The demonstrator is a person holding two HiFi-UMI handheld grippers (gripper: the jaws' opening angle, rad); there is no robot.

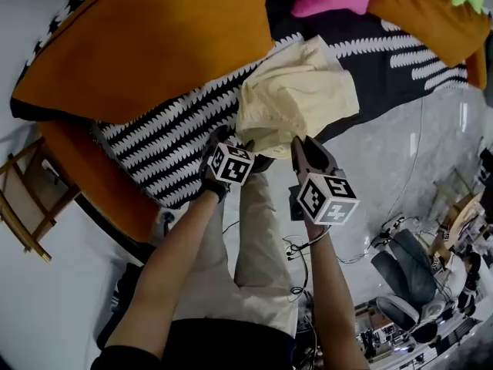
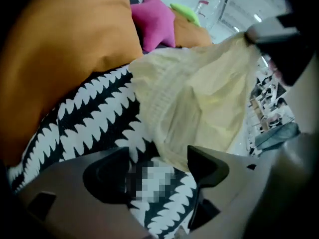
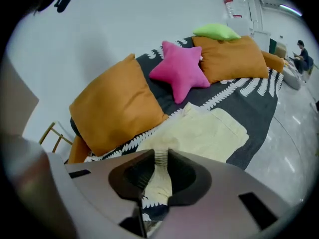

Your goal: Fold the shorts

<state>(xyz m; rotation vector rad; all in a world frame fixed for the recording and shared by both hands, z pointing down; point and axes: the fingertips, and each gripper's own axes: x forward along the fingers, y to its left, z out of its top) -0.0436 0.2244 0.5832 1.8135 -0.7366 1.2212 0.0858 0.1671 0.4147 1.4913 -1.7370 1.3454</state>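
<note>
**Shorts pinched by 1 gripper**

The pale yellow shorts are spread on the patterned bedspread at upper centre. A ribbed edge, seemingly the waistband, is clamped by the right gripper. The left gripper is held agape, empty, over the bedspread.

cover: zigzag, under left gripper | orange pillow: ahead-left of it | star cushion: pink, far ahead of right gripper | second orange pillow: right of star | green cushion: beyond star | chair: left of left gripper
</note>
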